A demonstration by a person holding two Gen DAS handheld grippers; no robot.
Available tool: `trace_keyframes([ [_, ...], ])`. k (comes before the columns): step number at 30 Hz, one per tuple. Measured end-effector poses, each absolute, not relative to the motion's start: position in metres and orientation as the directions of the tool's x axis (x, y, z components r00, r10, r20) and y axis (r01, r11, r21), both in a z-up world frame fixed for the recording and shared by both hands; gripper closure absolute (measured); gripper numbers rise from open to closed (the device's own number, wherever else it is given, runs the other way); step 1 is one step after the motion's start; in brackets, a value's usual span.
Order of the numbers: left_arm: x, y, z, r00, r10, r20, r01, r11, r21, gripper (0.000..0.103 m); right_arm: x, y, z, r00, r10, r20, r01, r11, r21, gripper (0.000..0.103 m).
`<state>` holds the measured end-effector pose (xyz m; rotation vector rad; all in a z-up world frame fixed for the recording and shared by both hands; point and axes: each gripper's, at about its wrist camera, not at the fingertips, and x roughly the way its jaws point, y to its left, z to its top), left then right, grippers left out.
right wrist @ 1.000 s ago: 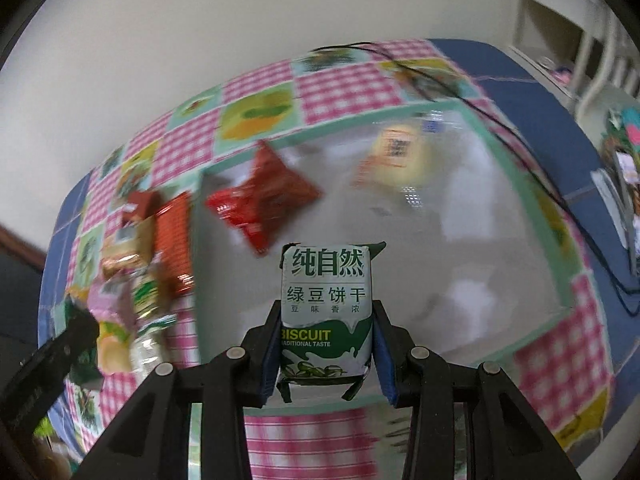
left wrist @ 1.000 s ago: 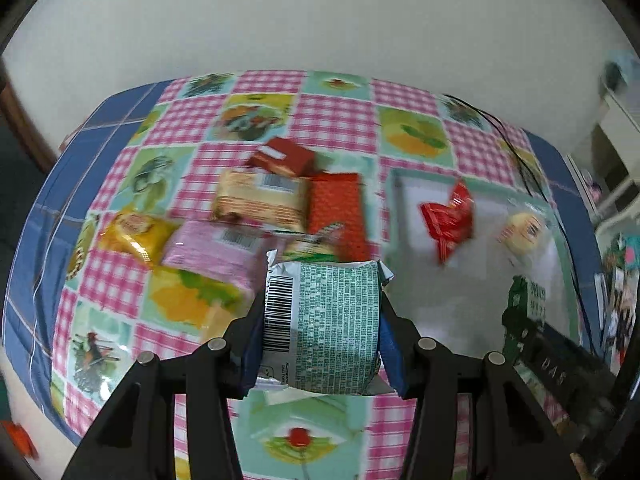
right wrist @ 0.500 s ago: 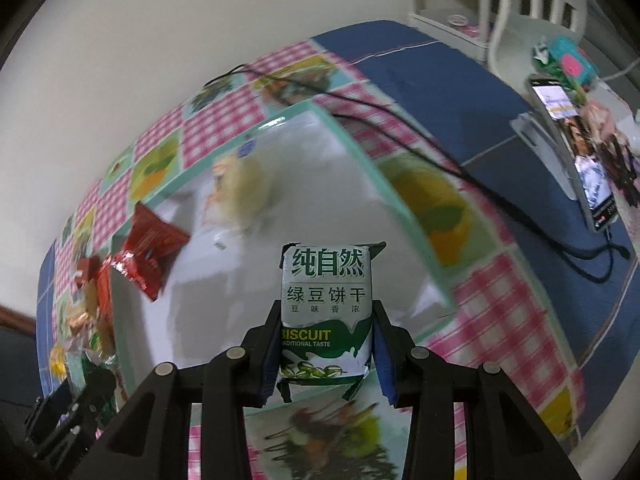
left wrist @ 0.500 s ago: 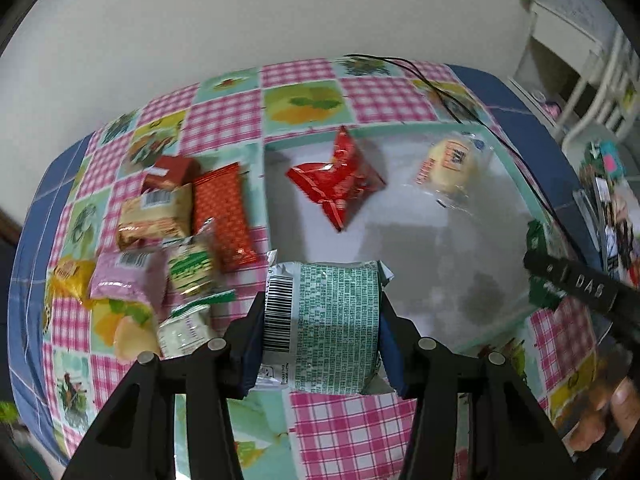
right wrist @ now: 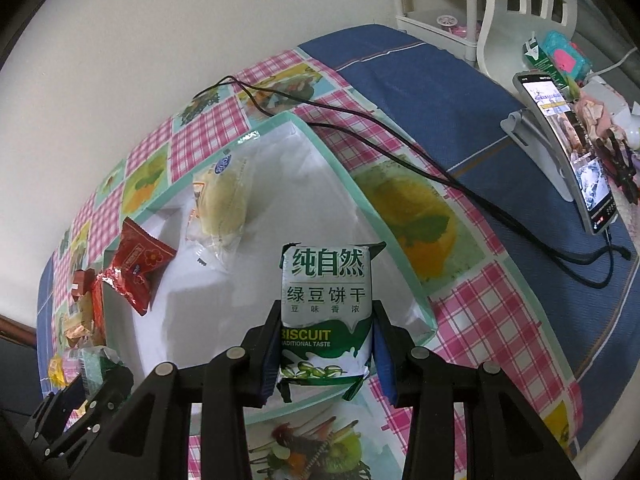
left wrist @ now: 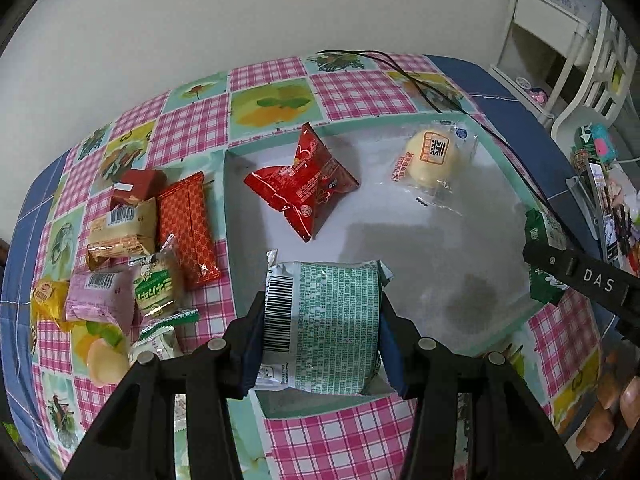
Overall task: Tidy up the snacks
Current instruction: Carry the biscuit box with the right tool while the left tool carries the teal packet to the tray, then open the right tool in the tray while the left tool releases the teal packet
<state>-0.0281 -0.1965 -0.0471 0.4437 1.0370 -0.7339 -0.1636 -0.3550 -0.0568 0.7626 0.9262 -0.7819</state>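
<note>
A white tray (left wrist: 496, 184) with a pale green rim sits on a checked tablecloth (left wrist: 348, 88). Inside it lie two snacks: a red packet (left wrist: 304, 184) and a round yellow bun (left wrist: 434, 156) in a clear wrapper. They lie apart from each other, both toward the far side of the tray.

The left gripper (left wrist: 322, 328) is clamped on a green packet (left wrist: 324, 320). Its two blue pads press the packet's sides. The back of the packet faces the camera, with a barcode and small print. It hangs over the near edge of the tray.

The right gripper (right wrist: 326, 344) is clamped on a biscuit packet (right wrist: 326, 312). This one is green and white and shows its front, with the word BISCUIT. It is narrower, so these fingers are closer together. It hangs over the near right corner of the tray.

The left view shows a heap of loose snacks on the cloth left of the tray: an orange packet (left wrist: 188, 232), a pink packet (left wrist: 100, 296), a yellow packet (left wrist: 46, 296), a small red box (left wrist: 134, 184) and some more. It also shows the right gripper from the side, and fingertips of a hand (left wrist: 612, 412) at the right edge.

The right view shows a phone (right wrist: 568, 148) lit up on a stand, a black cable (right wrist: 400, 152) across the cloth, and a white chair (right wrist: 520, 4) behind. The heap is only a small blur at its left edge.
</note>
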Motion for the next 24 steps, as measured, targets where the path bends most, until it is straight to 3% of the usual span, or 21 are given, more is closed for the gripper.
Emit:
trace_keyframes([
  [11, -0.027, -0.195, -0.045, 0.293, -0.336, -0.895, 0.73, 0.683, -0.017, 0.049, -0.163, -0.356, -0.06, 0.382, -0.236, -0.893, 0.84, 0.491, 0.23, 0.061],
  [18, -0.02, -0.19, -0.044, 0.3, -0.331, -0.895, 0.707, 0.707, -0.025, 0.036, -0.162, -0.355, -0.062, 0.376, -0.231, -0.898, 0.842, 0.49, 0.226, 0.059],
  [20, -0.016, -0.186, -0.045, 0.295, -0.332, -0.896, 0.694, 0.719, -0.038, 0.034, -0.159, -0.353, -0.061, 0.36, -0.24, -0.901, 0.84, 0.503, 0.202, 0.054],
  [22, -0.011, -0.183, -0.045, 0.292, -0.333, -0.897, 0.68, 0.732, -0.05, 0.024, -0.155, -0.351, -0.061, 0.352, -0.244, -0.904, 0.835, 0.518, 0.185, 0.036],
  [24, -0.008, -0.18, -0.045, 0.295, -0.332, -0.896, 0.669, 0.741, -0.055, 0.023, -0.151, -0.349, -0.062, 0.349, -0.24, -0.906, 0.827, 0.534, 0.177, 0.031],
])
